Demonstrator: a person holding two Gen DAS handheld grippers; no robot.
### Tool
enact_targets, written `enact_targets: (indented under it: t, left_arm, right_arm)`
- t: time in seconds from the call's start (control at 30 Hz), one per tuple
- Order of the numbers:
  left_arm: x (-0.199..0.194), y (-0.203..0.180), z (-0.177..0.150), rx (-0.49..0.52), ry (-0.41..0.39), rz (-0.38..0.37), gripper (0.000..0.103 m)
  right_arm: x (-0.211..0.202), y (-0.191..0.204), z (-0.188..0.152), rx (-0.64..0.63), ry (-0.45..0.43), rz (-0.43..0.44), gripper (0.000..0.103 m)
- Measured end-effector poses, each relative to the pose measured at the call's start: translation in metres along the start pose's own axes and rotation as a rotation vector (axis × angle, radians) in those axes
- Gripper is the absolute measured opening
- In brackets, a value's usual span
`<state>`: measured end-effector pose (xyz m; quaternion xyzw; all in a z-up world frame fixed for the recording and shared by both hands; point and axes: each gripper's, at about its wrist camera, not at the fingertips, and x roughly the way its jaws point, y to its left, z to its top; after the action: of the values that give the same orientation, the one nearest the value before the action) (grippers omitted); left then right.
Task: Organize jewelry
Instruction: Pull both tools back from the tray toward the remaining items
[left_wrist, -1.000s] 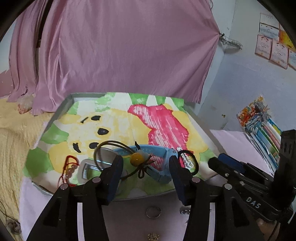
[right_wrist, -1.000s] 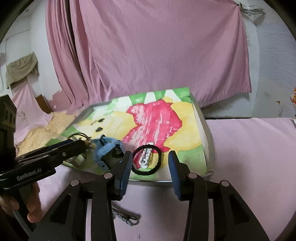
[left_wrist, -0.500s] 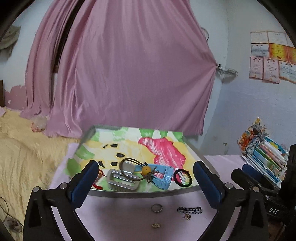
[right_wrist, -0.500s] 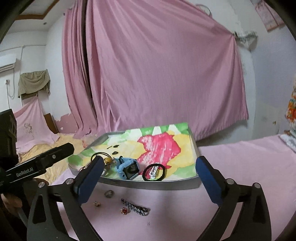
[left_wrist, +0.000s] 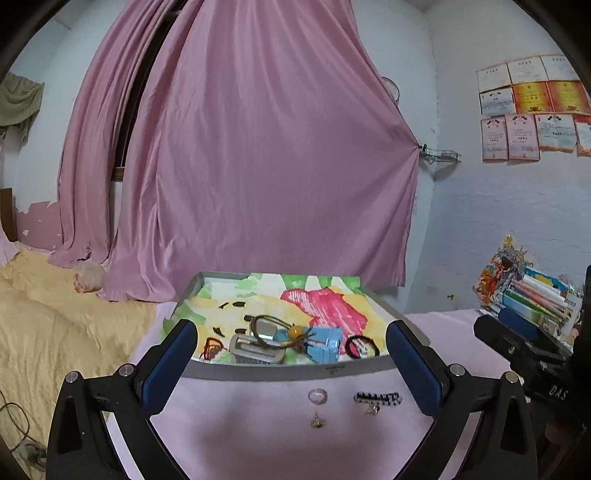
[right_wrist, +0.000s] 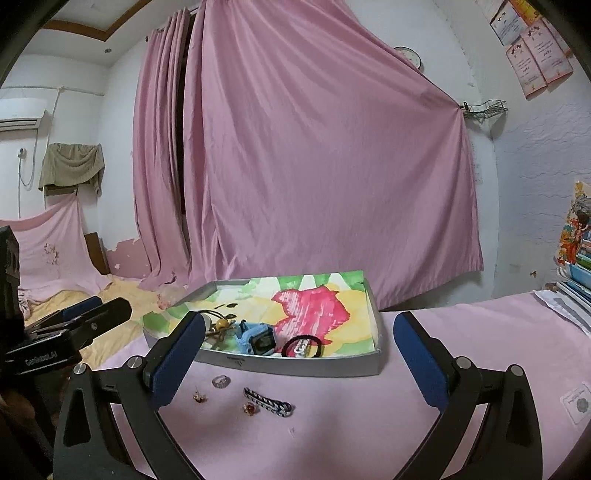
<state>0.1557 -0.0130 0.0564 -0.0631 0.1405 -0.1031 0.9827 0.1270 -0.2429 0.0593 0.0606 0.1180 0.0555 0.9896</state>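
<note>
Both units held above the pink-covered counter (left_wrist: 258, 435), each with jaws spread wide and nothing between the pads. Left hand-held gripper (left_wrist: 295, 365); right hand-held gripper (right_wrist: 301, 360). Straight ahead of both, past the fingertips, sits one grey tray (left_wrist: 295, 371) lined with a cartoon-print sheet. Tray contents near its front wall: one blue watch (right_wrist: 260, 339), one black hair tie (right_wrist: 303, 346) around a white clip, one cord with a yellow bead (left_wrist: 294, 331). Left view alone shows a silver buckle-like piece (left_wrist: 255, 350) and a red beaded item (left_wrist: 211, 347) at the tray's left front corner; in the right view the left finger covers that corner. On the counter between tray and grippers, loose: one ring (left_wrist: 318, 396), one black-and-white braided band (left_wrist: 378, 398), two small earrings (right_wrist: 200, 397) (right_wrist: 250, 408). Right view alone shows a wall air-conditioner (right_wrist: 18, 120). Stack of books (left_wrist: 532, 295) off to the right.
</note>
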Motion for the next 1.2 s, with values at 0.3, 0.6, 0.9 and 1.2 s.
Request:
enact_targets:
  t: [0.3,0.6,0.9,1.2]
  left_arm:
    - [0.005,0.004,-0.021,0.011,0.1,0.019,0.103]
    - [0.03,0.011,-0.036,-0.028,0.275,0.024,0.103]
    - [0.047,0.016,-0.046,-0.073,0.395,-0.015,0.098]
    - [0.061,0.0,-0.047,-0.012,0.461,-0.083,0.066]
  right_arm:
    - [0.014,-0.006,-0.009,-0.026,0.141,-0.003,0.1]
    - [0.038,-0.014,-0.023,-0.006,0.319,-0.011,0.1]
    - [0.062,-0.016,-0.034,-0.018,0.452,0.022,0.078]
    - [0.085,-0.003,-0.04,-0.09,0.55,0.079,0.055]
